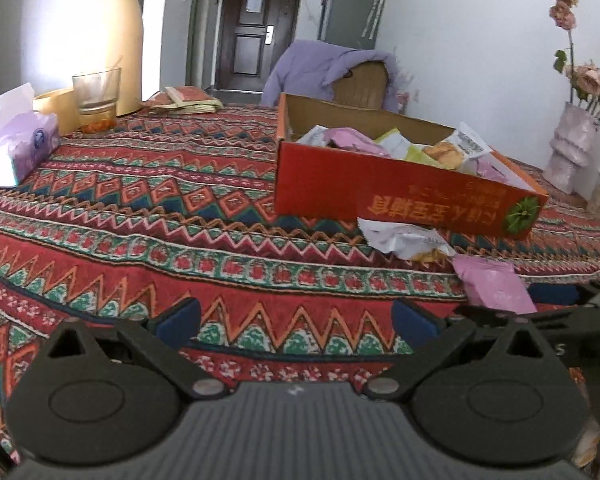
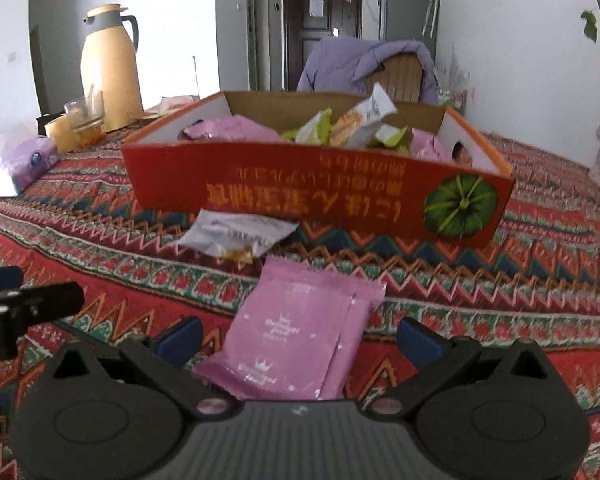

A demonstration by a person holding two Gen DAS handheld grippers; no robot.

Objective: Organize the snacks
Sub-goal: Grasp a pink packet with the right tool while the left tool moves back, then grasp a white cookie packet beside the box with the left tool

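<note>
A red cardboard box (image 2: 284, 196) (image 1: 340, 184) on the patterned tablecloth holds several snack packets, pink, green and white. In front of it lie a white crumpled packet (image 2: 236, 234) (image 1: 404, 240) and two stacked pink packets (image 2: 296, 332) (image 1: 492, 284). My right gripper (image 2: 298, 338) is open, its blue-padded fingers on either side of the pink packets without closing on them. My left gripper (image 1: 296, 320) is open over bare tablecloth, left of the pink packets, with nothing between its fingers. The left gripper's tip (image 2: 28, 304) shows at the left edge of the right wrist view.
A yellow thermos jug (image 1: 118, 40) (image 2: 108, 68), a glass (image 1: 97, 92) and a purple tissue box (image 1: 18, 144) stand at the far left. A chair with a purple jacket (image 2: 364, 64) sits behind the box. A vase of flowers (image 1: 572, 140) stands at the far right.
</note>
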